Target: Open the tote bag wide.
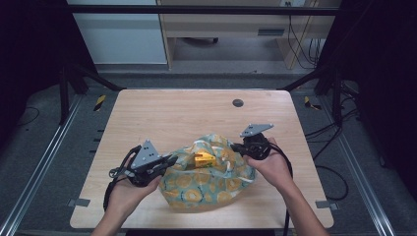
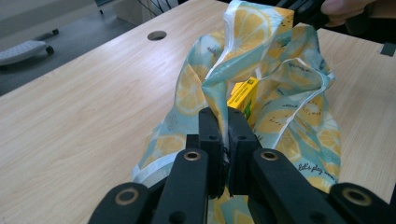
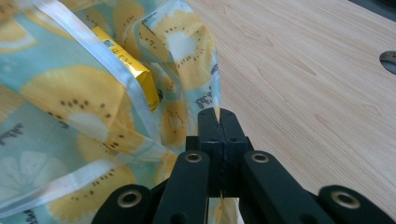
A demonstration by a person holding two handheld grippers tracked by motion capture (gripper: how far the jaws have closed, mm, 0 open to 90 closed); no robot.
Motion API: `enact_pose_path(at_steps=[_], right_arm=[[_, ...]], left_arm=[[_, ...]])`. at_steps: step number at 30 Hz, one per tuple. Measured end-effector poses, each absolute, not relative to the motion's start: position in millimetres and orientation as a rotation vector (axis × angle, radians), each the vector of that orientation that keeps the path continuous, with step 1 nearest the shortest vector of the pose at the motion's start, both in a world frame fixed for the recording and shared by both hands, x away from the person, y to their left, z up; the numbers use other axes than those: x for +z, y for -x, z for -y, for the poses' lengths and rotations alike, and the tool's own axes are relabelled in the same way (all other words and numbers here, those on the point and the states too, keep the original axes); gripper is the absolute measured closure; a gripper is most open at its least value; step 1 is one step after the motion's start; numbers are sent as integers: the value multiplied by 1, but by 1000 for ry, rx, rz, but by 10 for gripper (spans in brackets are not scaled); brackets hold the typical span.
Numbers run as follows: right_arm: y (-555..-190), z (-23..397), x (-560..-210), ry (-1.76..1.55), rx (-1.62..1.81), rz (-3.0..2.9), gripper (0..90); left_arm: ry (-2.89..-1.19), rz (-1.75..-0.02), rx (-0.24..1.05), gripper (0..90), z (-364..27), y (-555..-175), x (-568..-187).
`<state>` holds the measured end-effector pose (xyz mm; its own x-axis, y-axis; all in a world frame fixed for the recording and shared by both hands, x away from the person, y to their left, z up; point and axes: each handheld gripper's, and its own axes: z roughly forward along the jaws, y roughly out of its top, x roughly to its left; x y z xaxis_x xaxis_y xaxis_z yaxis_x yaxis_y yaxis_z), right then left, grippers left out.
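A light-blue cloth bag (image 1: 211, 184) printed with lemon and kiwi slices lies on the near half of the wooden table (image 1: 172, 113), its mouth facing up. Inside it stands a yellow box (image 1: 204, 159). My left gripper (image 1: 172, 160) is at the bag's left rim. In the left gripper view it (image 2: 223, 114) is shut on a fold of the bag (image 2: 285, 116), just in front of the yellow box (image 2: 243, 95). My right gripper (image 1: 235, 147) is at the bag's right rim. In the right gripper view it (image 3: 218, 113) is shut on the bag's edge (image 3: 205, 56), with the box (image 3: 126, 65) to its left.
A round cable hole (image 1: 238, 103) sits in the table's far part. Metal rails run along both sides of the table. Desks and cables stand beyond the far edge. Bare wood stretches behind the bag.
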<state>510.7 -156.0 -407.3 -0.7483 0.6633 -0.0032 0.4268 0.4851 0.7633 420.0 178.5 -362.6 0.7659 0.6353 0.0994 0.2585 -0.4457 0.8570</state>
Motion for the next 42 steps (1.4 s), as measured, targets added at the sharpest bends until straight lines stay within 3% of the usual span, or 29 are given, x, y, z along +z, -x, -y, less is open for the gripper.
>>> enact_pose_path(at_steps=[7, 11, 22, 35, 42], right_arm=[[-514, 161, -408, -965, 1111, -2418, 900], [-518, 164, -411, -986, 1102, -2410, 900], [-531, 166, -421, -1034, 1064, -2404, 900], [-542, 162, -433, -1084, 1029, -2419, 900], [-546, 153, -446, -1129, 967, -2476, 900]], left_arm=[[-2123, -580, 468, 885, -176, -403, -378], [-2281, -511, 464, 888, -174, -389, -402], [-2436, -610, 469, 890, -192, -407, -453], [-2375, -707, 505, 888, -199, -419, -461], [-2382, -756, 453, 887, -202, -427, -468]])
